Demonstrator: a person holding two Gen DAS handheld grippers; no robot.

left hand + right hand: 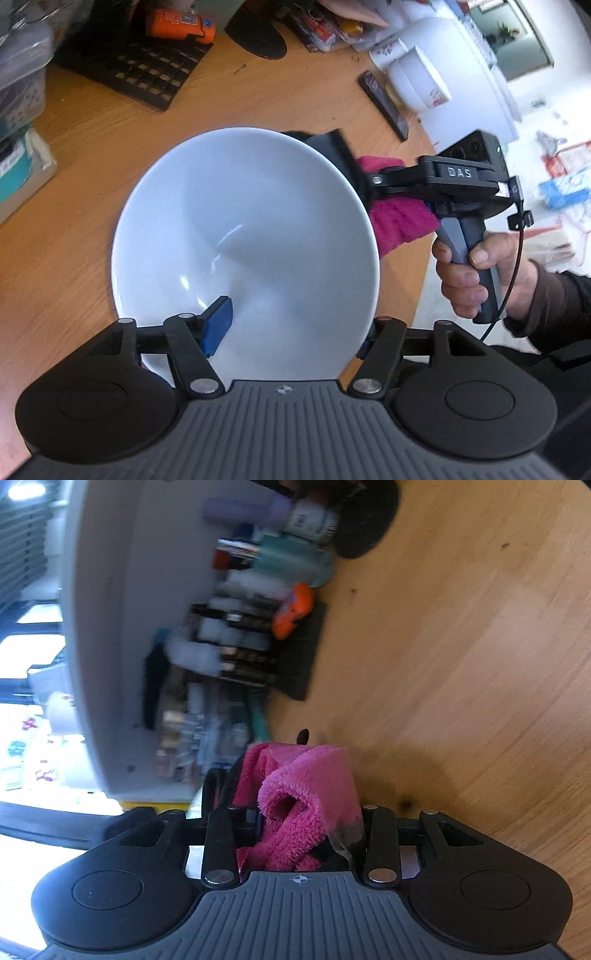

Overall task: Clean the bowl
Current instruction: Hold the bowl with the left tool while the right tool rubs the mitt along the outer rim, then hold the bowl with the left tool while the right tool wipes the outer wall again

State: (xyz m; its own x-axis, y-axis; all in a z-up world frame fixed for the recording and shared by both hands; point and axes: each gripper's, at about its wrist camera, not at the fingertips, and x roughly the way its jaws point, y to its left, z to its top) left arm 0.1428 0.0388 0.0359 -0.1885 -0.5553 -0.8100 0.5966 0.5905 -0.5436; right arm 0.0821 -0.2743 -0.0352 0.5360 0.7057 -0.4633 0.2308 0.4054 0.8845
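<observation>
Left wrist: bowl opening faces camera, left tongs clamping rim, right tongs seemingly gripping cloth

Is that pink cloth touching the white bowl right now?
Cannot tell. In the left wrist view the cloth sits at the bowl rim's outer edge, partly hidden behind it; the right wrist view shows no bowl.

Daylight fills both views, blown out to white beyond the left gripper on its far right and at the left edge past the right gripper. Glare streaks curve across the bowl. A soft shadow lies on the table just ahead of the cloth. The background clutter is motion-blurred, and fisheye distortion bends the edges.
</observation>
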